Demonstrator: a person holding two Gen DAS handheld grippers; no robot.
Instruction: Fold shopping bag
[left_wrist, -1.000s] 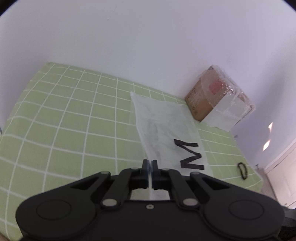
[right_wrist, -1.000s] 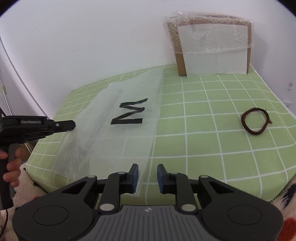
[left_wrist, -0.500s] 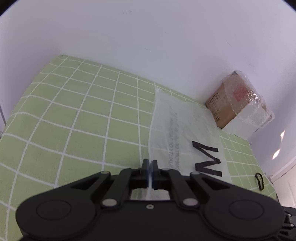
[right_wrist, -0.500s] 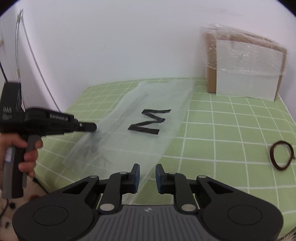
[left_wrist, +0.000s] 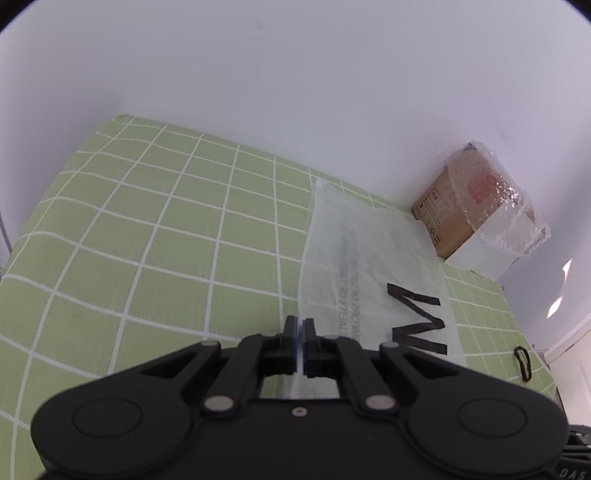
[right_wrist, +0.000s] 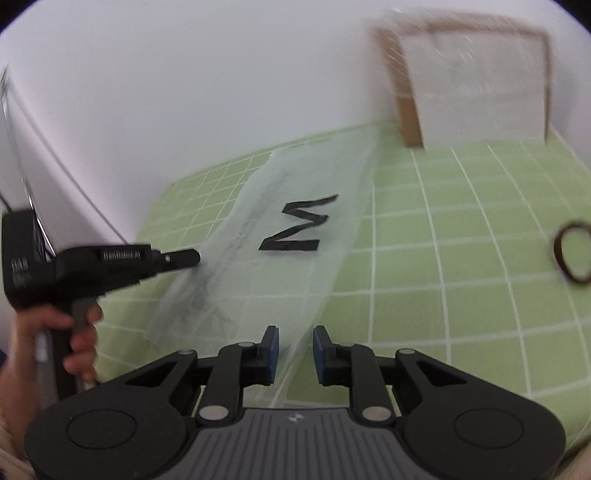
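A thin translucent white shopping bag (left_wrist: 369, 258) with a black "M" print lies stretched on the green checked cloth (left_wrist: 166, 240). My left gripper (left_wrist: 300, 325) is shut on the bag's near left edge and holds it slightly lifted. In the right wrist view the bag (right_wrist: 295, 236) runs away from me, and the left gripper (right_wrist: 184, 258) pinches its left edge. My right gripper (right_wrist: 294, 341) is open, with the bag's near right corner lying between and just beyond its blue pads (right_wrist: 272, 350).
A cardboard box wrapped in bubble film (left_wrist: 476, 218) stands against the white wall at the far corner; it also shows in the right wrist view (right_wrist: 472, 85). A dark hair tie (right_wrist: 572, 251) lies on the cloth to the right. The cloth's edge drops off at the left.
The left gripper has carried the bag's edge leftward and further in, pulling the bag straighter. The right gripper has moved closer to the bag's near corner and opened wider.
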